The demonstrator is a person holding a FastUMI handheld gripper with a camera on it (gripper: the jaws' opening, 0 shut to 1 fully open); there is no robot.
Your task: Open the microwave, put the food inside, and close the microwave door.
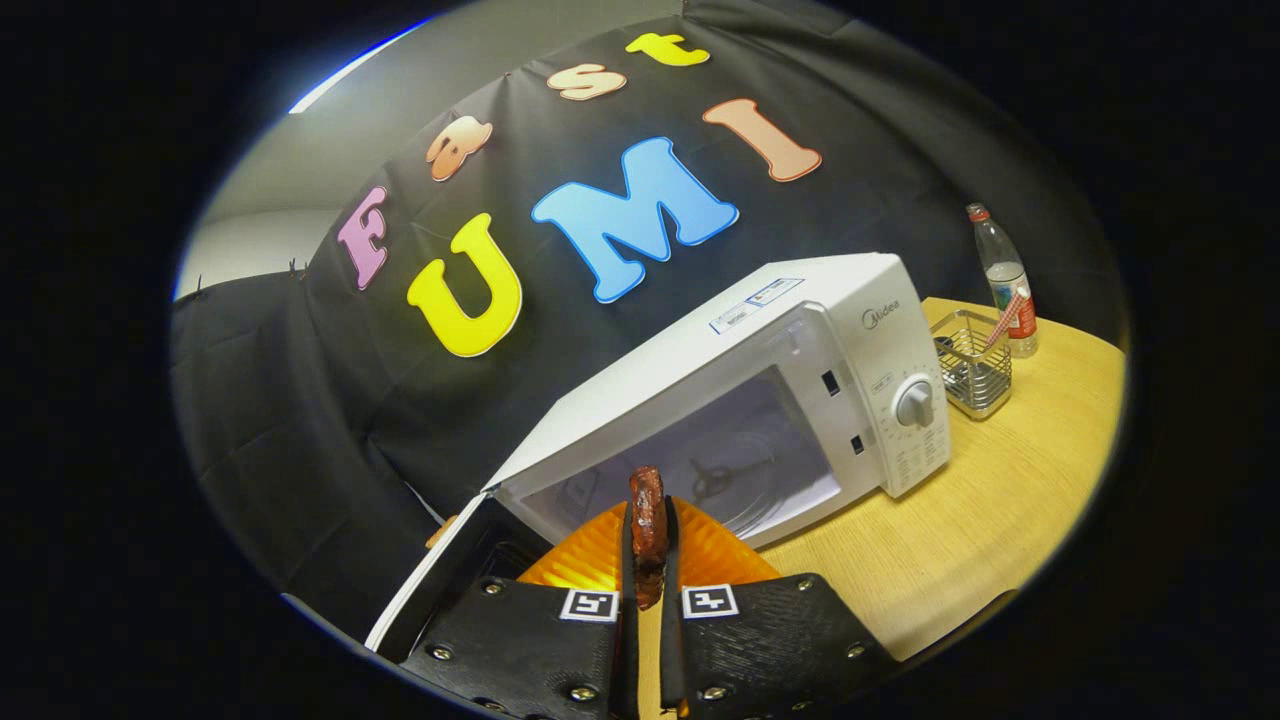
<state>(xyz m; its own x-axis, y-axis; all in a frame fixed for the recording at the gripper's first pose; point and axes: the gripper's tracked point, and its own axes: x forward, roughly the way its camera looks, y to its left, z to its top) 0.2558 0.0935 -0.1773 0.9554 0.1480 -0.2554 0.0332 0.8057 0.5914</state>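
Observation:
My gripper (650, 515) is shut on a brown piece of food (648, 530), which stands upright between the two fingers. An orange ridged plate (590, 555) shows just behind and below the food, in front of the microwave opening. I cannot tell whether the plate is touching the food. The white microwave (800, 320) stands on the wooden table just ahead, tilted in my view. Its door (430, 590) hangs swung open to the left of the fingers. Straight beyond the food is the open cavity (730, 455), showing a glass turntable.
The microwave's dial (915, 402) and control panel are on its right side. Further right on the wooden table (1000, 510) stand a wire basket (975, 375) and a clear bottle with a red cap (1003, 275). Black cloth hangs behind.

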